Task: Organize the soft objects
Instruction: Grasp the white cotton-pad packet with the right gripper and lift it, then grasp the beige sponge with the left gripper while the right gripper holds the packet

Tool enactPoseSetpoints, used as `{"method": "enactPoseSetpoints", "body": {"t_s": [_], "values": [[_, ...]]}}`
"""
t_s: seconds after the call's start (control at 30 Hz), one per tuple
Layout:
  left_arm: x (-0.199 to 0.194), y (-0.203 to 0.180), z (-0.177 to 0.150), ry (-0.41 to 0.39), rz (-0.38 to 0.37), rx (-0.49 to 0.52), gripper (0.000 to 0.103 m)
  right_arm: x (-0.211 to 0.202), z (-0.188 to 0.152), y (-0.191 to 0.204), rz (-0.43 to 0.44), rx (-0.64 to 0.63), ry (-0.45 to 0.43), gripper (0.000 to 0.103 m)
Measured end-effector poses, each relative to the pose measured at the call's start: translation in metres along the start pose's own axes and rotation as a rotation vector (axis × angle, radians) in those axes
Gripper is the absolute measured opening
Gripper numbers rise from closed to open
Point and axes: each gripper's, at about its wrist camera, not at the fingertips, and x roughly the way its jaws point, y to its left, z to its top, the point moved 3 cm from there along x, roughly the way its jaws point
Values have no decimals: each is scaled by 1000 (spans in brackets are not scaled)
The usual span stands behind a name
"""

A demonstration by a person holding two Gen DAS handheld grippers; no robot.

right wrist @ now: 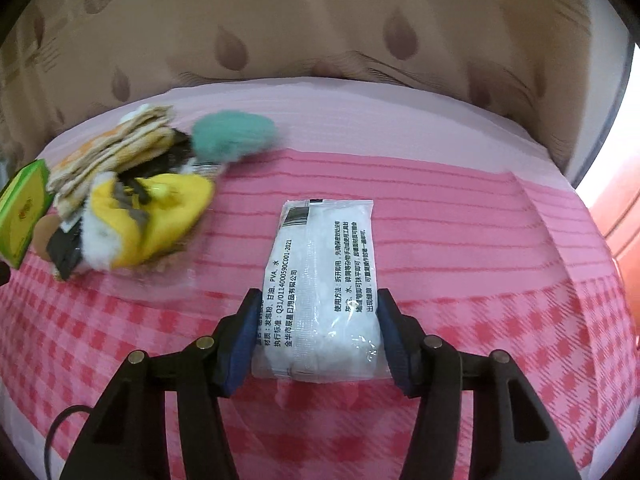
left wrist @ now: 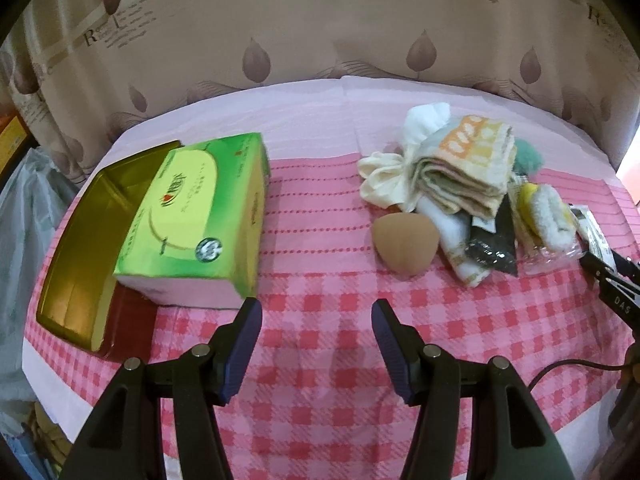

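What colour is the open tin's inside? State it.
Gold, on the tin; clearest in the left wrist view.

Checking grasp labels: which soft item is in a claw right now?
The white plastic-wrapped packet with printed text, between the right claw's pads. The folded towels and tan sponge lie untouched; the left claw is empty.

A pink cloth point(left wrist: 320, 320) covers the surface, checked in red and pink at the near side, striped with thin red lines further back, and plain pale pink at the far edge. Behind it hangs a beige curtain point(left wrist: 320, 32) printed with brown leaf shapes and lines of script, falling in soft folds. In the right wrist view, bright daylight point(right wrist: 624, 128) shows past the curtain's right edge. At the far left, a pale plastic bag point(left wrist: 24, 208) sits below the surface's edge.
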Motion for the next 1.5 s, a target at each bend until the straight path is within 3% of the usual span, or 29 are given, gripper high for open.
{"method": "enactPoseSetpoints", "body": {"t_s": [0.4,0.7,1.1,1.2,1.5], "values": [[23,-30,25,43,-182,55,58,0,-2,-8,5,35,-6,54],[49,-48,47,52,-165,103,58,-1,-2,-10,14,37,-7,56],[70,-53,54,61,-243,79,58,-1,-2,-10,12,37,-8,57],[70,-51,54,62,-285,61,48,-1,-2,-9,11,37,-8,57],[52,-54,49,34,-254,87,46,0,-2,-9,9,36,-9,57]]}}
